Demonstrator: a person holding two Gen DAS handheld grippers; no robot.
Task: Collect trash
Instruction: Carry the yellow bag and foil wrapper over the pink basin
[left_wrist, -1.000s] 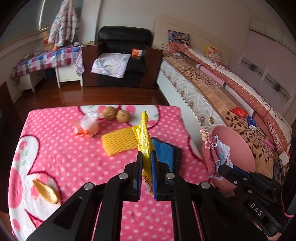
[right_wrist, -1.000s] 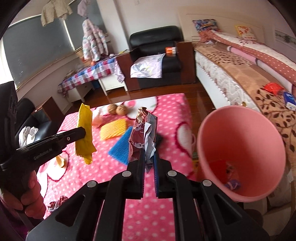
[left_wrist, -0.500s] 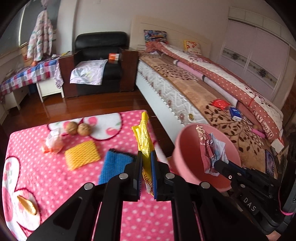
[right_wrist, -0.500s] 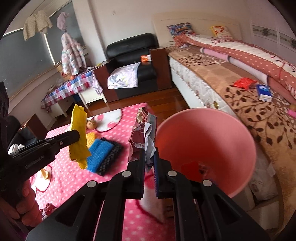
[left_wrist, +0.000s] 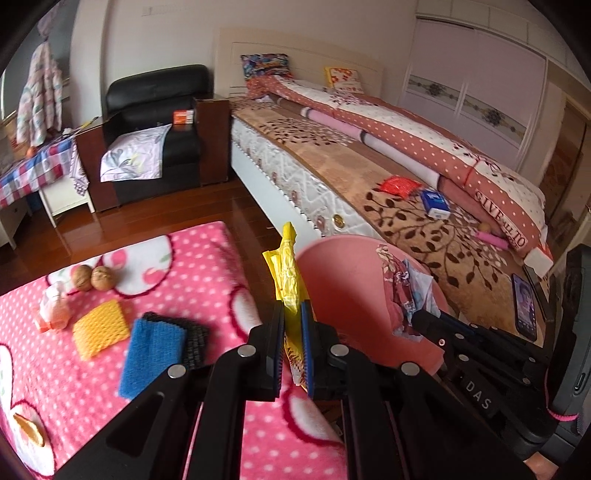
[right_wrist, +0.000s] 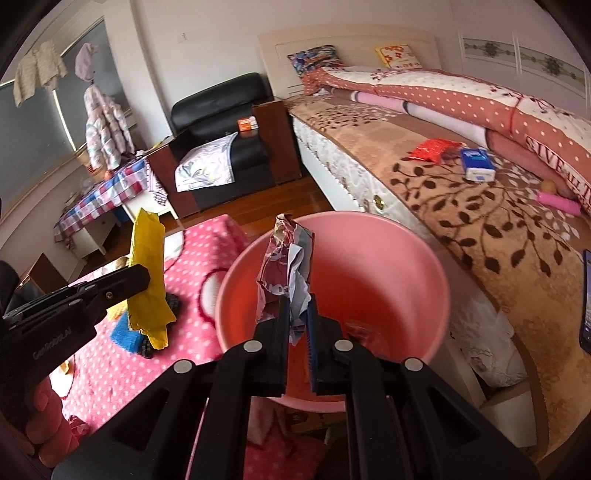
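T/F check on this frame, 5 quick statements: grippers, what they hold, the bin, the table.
1. The left gripper is shut on a yellow wrapper. True.
2. The right gripper is open and holds nothing. False: it is shut on a crumpled red and white wrapper.
3. The pink bin is completely empty. False: some trash already lies at its bottom.
4. Two walnuts sit on the pink polka-dot blanket. True.
5. The blue scouring pad is inside the bin. False: it lies on the blanket beside a yellow foam net.
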